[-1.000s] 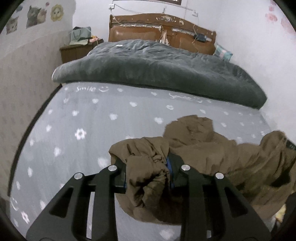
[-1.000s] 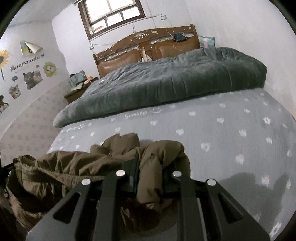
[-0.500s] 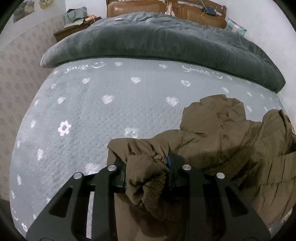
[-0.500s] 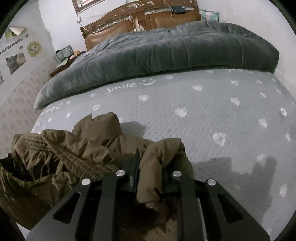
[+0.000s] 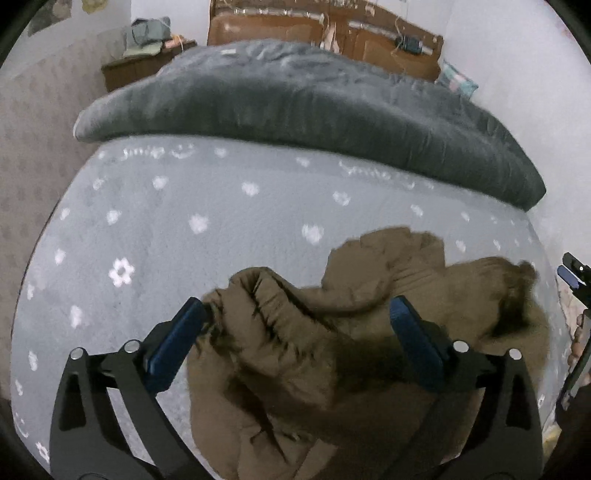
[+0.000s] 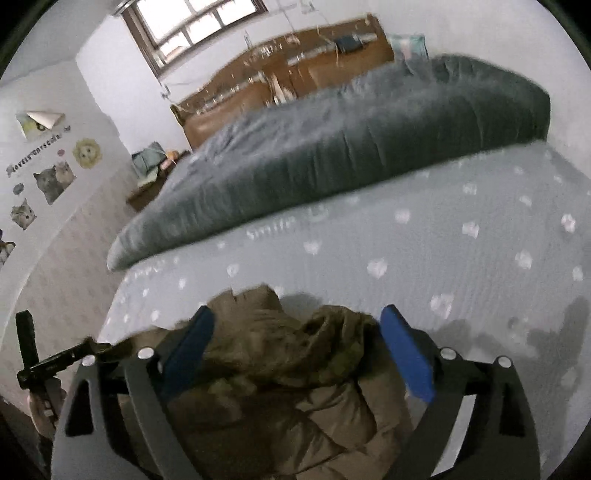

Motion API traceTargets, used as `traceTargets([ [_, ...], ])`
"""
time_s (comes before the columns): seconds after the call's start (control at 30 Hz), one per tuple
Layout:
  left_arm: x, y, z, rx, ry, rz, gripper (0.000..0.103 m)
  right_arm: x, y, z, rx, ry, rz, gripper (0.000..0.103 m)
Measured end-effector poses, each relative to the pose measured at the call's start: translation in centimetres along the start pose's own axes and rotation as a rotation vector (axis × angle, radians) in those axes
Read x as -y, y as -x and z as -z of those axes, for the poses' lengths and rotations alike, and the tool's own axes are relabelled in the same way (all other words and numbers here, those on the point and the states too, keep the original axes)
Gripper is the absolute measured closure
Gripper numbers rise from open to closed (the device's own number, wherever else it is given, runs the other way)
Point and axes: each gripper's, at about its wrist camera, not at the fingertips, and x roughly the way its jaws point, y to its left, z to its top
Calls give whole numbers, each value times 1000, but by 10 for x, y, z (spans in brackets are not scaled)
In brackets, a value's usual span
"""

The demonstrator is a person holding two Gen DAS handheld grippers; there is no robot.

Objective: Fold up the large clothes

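Observation:
A crumpled brown padded jacket (image 5: 332,332) lies on the grey flower-print bedspread (image 5: 166,221) near the foot of the bed. My left gripper (image 5: 297,314) hangs over the jacket's left part, its jaws opening wide; the blue pads (image 5: 177,339) stand apart and the cloth lies loose between them. In the right wrist view the same jacket (image 6: 280,369) bunches under my right gripper (image 6: 295,321), whose jaws are opening too, its blue pads (image 6: 406,354) clear of the fabric. The right gripper's tip (image 5: 572,273) shows at the left view's right edge.
A thick dark grey duvet (image 5: 295,107) is heaped across the far half of the bed, before a brown headboard (image 5: 314,29). A nightstand (image 5: 144,62) with clutter stands at the back left. Cat stickers (image 6: 51,177) decorate the left wall. A hand (image 6: 44,402) holds the other gripper.
Both grippers were shut on folds of the jacket; now both have let go and stand wide. The jacket has dropped onto the bedspread, and both hands have moved forward over the bed.

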Motion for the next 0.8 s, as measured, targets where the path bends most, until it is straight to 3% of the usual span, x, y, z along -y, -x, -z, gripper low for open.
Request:
traceTargets([
  [0.17,-15,31,7,60,-18,-63,3,-8,2,18,-3,174,145,4],
  [0.33,-50,39,52,33,-27,-117,3,3,-21,57,-89,279,223,4],
  [0.5,-62,16,92,-35,-49,-83,3,19,-42,86,-151,299,254,4],
  [0.7,-46,-34,96,-80,-98,-83,4,20,-68,88,-184,281,232,2],
  [0.77,-40,-49,93,-94,-103,-71,25,17,-78,87,-193,288,214,2],
  [0.8,-38,-54,92,-105,-96,-58,31,16,-82,86,-188,287,202,4],
])
